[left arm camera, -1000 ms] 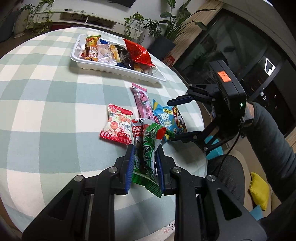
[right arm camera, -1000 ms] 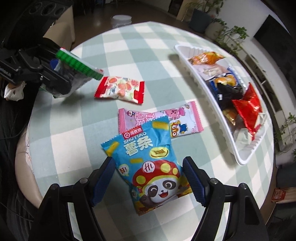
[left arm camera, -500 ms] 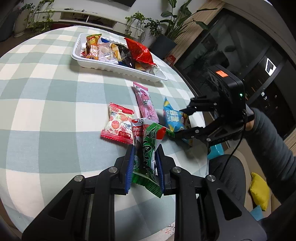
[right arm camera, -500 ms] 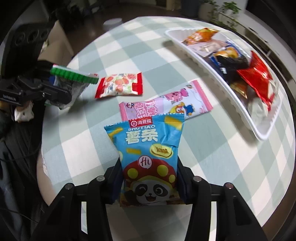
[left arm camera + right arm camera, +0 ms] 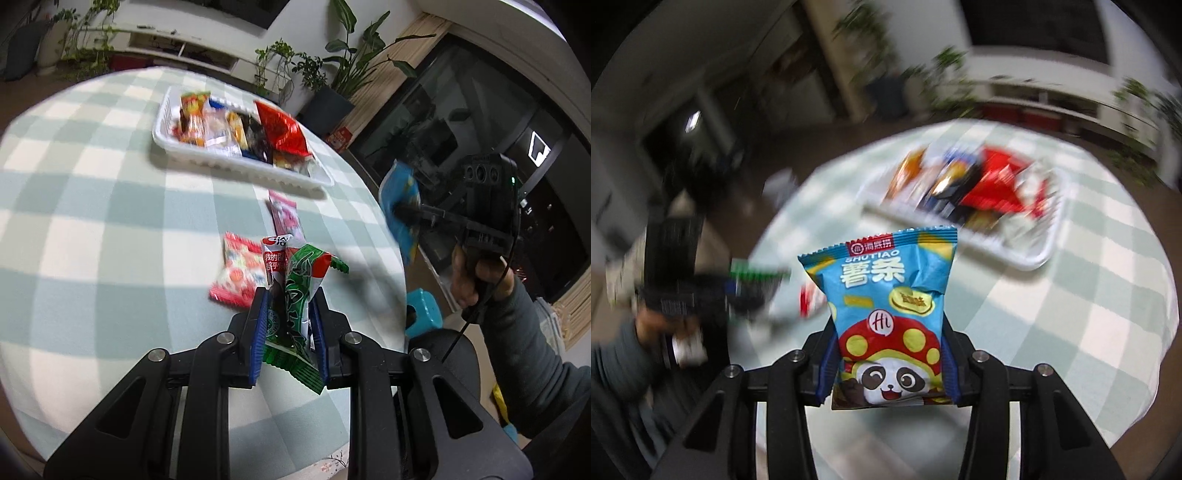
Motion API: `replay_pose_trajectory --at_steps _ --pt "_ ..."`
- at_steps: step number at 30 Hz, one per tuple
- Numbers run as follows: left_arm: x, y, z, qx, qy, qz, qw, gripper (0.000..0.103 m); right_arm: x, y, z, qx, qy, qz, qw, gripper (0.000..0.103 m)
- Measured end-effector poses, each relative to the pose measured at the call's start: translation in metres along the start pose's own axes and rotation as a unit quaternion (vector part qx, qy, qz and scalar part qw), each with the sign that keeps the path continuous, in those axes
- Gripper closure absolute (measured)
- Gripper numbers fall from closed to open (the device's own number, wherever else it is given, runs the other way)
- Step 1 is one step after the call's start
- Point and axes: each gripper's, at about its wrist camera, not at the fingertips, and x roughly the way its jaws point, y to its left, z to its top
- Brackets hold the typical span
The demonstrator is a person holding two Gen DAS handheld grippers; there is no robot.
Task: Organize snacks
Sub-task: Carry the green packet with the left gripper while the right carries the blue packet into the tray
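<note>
My left gripper (image 5: 290,325) is shut on a green-and-white snack packet (image 5: 297,291) and holds it above the near part of the round table. My right gripper (image 5: 886,354) is shut on a blue panda chip bag (image 5: 886,306), lifted off the table; it also shows in the left wrist view (image 5: 402,206) at the right, past the table edge. A white tray (image 5: 221,160) with several snacks stands at the far side; in the right wrist view the tray (image 5: 1039,254) is blurred. A red-and-white packet (image 5: 236,273) and a pink packet (image 5: 286,216) lie on the cloth.
The table has a green-and-white checked cloth (image 5: 92,206). Its right edge runs close to my right gripper. A teal stool (image 5: 424,310) stands below that edge. Potted plants (image 5: 332,77) and a low cabinet stand behind the table.
My right gripper closed on the blue chip bag, then lifted it off the table up and to the right. My left gripper kept its packet and rose slightly.
</note>
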Motion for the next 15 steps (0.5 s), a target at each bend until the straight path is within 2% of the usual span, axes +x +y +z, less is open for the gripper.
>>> replay_pose_trajectory --at_steps 5,10,12,15 --pt "-0.013 0.0 0.053 0.012 -0.022 0.027 0.9993 0.083 -0.016 -0.018 0.038 0.107 -0.081 -0.028 0.991 0.054" --pt "-0.001 0.009 0.124 0.008 -0.032 0.053 0.998 0.083 -0.012 -0.029 0.078 0.204 -0.128 -0.034 0.97 0.054" --pt "0.007 0.011 0.149 0.006 -0.036 0.068 0.997 0.082 -0.005 -0.027 0.095 0.215 -0.141 -0.047 0.965 0.054" --pt "0.029 0.011 0.181 0.019 -0.025 0.103 0.9941 0.082 0.015 -0.021 0.113 0.212 -0.136 -0.062 0.966 0.054"
